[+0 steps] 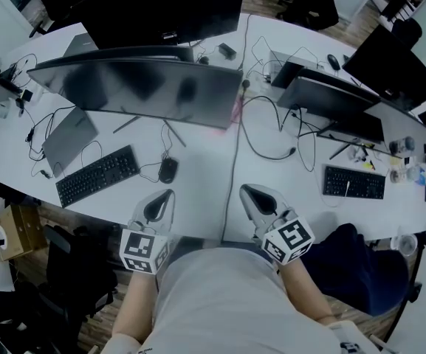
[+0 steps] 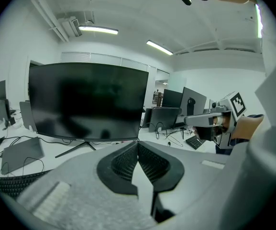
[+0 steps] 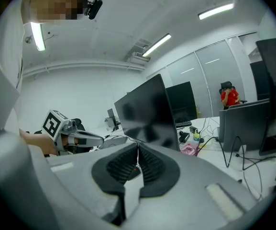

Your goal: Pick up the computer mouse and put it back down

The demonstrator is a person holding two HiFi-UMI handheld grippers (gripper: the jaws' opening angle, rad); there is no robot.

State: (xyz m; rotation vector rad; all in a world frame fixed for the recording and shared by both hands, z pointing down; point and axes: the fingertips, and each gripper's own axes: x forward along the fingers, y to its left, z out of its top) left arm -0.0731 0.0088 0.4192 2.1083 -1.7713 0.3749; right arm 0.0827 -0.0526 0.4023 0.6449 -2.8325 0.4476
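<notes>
Person's torso (image 1: 220, 293) fills the lower foreground, with a gripper in each hand over the near edge of the white bench (image 1: 201, 161). Left gripper (image 1: 170, 193): fingers pressed together, holding nothing. Right gripper (image 1: 244, 189): fingers likewise closed and empty. Black computer mouse (image 1: 167, 169) rests on the bench just beyond the left fingertips, apart from them. Black keyboard (image 1: 98, 175) lies left of the mouse. A dark cable (image 1: 234, 161) runs along the bench between the two pairs of fingers. Curved monitor (image 1: 135, 85) stands farther back, its stand legs behind the mouse. Second keyboard (image 1: 354, 182) lies well right of the right fingers.
</notes>
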